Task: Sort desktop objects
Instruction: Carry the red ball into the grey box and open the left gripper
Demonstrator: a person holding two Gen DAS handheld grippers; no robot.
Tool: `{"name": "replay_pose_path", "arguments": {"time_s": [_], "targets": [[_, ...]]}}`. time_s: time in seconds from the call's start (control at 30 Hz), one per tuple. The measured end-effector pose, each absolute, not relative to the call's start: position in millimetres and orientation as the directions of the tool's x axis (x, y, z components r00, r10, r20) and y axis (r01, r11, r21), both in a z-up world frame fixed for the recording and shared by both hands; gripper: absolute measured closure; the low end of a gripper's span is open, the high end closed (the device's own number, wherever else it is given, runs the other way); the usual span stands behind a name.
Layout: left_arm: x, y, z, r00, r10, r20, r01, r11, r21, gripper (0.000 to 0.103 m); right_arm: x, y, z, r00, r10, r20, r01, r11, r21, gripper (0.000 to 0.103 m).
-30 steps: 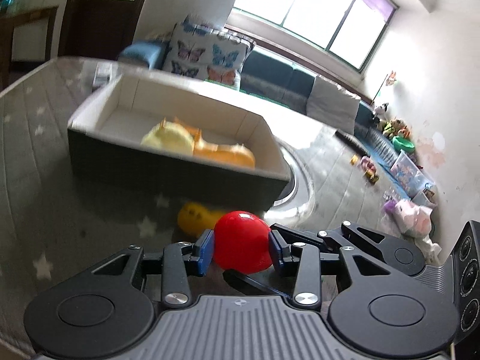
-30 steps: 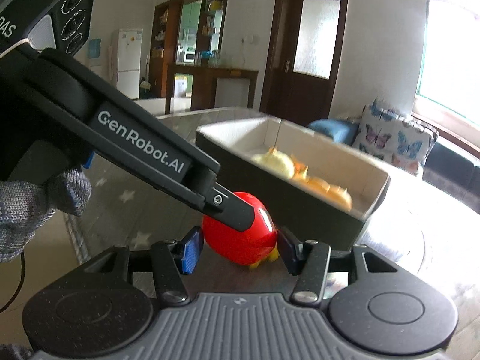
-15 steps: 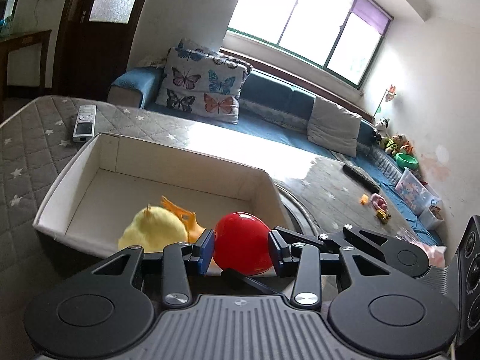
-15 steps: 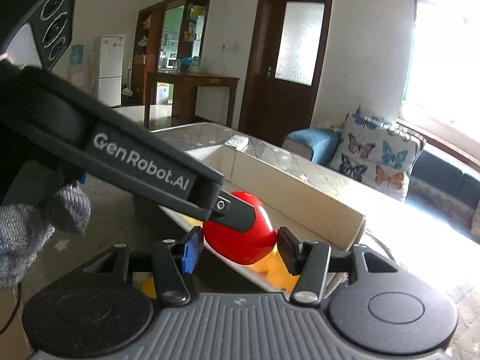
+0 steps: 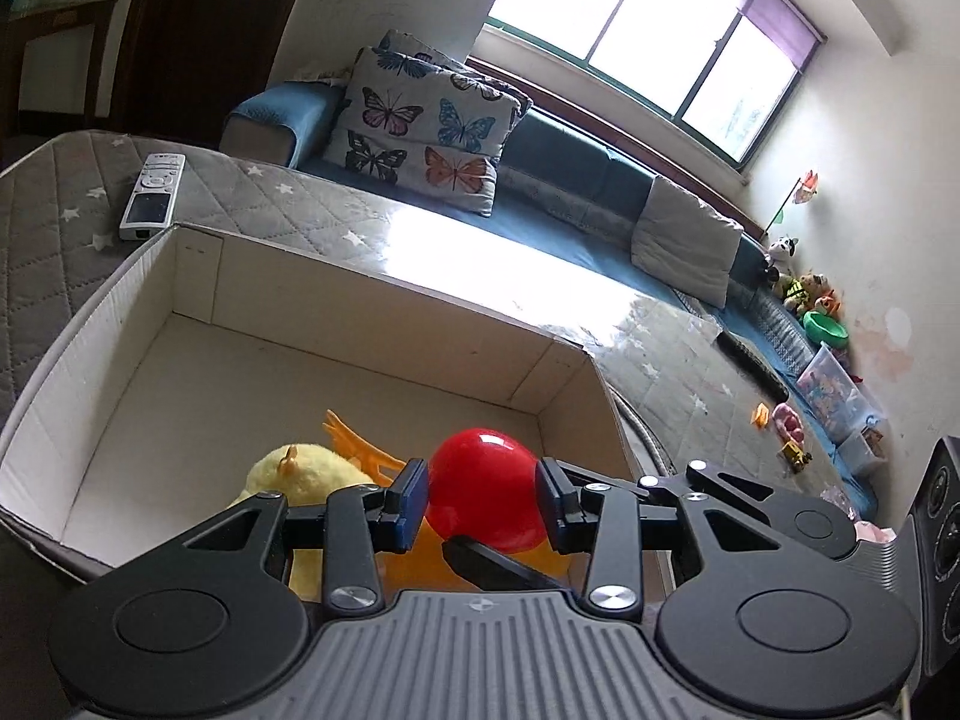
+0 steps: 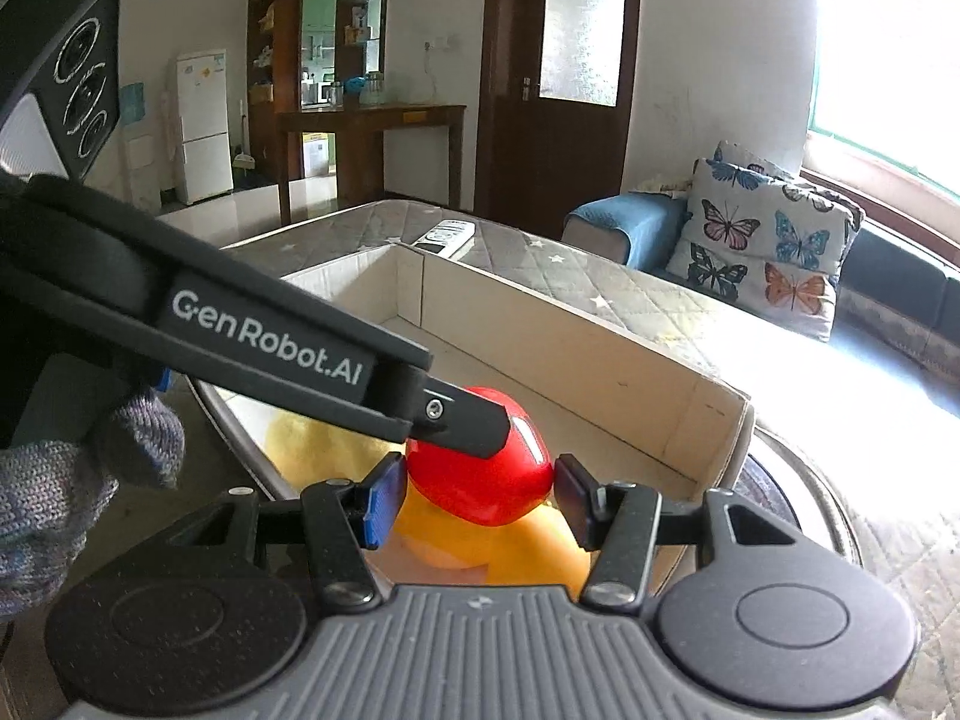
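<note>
A: Jaws on the left gripper point(image 5: 482, 501) are clamped on a red ball point(image 5: 485, 487), its blue pads pressing both sides.

B: And where does the ball hang?

A: Over the near right part of the open cardboard box point(image 5: 372, 324), above the toys inside: a yellow plush chick point(image 5: 300, 471) at the near left of the box floor and an orange plastic piece point(image 5: 354, 441) just beyond it.

B: What of the right gripper point(image 6: 474, 495)?

A: Its jaws stand apart, one pad on each side of the same ball point(image 6: 480, 480); whether either pad touches it, I cannot tell. The left gripper's finger point(image 6: 462, 420), below the "GenRobot.AI" lettering, crosses in from the left onto the ball. Yellow and orange toys point(image 6: 510, 546) lie beneath.

B: Anything outside the box?

A: It sits on a worktop under a grey quilted cover with white stars point(image 5: 270, 198). A white remote control point(image 5: 151, 197) lies at the far left, past the box's corner. A gloved hand point(image 6: 72, 480) shows at the near left in the right wrist view.
</note>
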State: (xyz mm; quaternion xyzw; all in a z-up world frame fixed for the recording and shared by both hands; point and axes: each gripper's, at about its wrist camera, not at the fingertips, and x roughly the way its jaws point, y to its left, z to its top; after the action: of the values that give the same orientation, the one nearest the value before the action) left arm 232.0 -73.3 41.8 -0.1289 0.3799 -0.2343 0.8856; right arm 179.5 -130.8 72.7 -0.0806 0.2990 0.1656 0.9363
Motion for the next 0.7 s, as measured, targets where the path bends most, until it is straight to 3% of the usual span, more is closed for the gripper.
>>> {"name": "replay_pose_path", "arguments": {"time_s": [0.7], "targets": [[215.7,-67.1,41.7,0.599,-0.513,-0.615,0.298,0.856,-0.423,0.062,163.3,-145.7,73.6,0.785,0.256,-0.564,-0.327,0.944,-0.027,0.048]]}}
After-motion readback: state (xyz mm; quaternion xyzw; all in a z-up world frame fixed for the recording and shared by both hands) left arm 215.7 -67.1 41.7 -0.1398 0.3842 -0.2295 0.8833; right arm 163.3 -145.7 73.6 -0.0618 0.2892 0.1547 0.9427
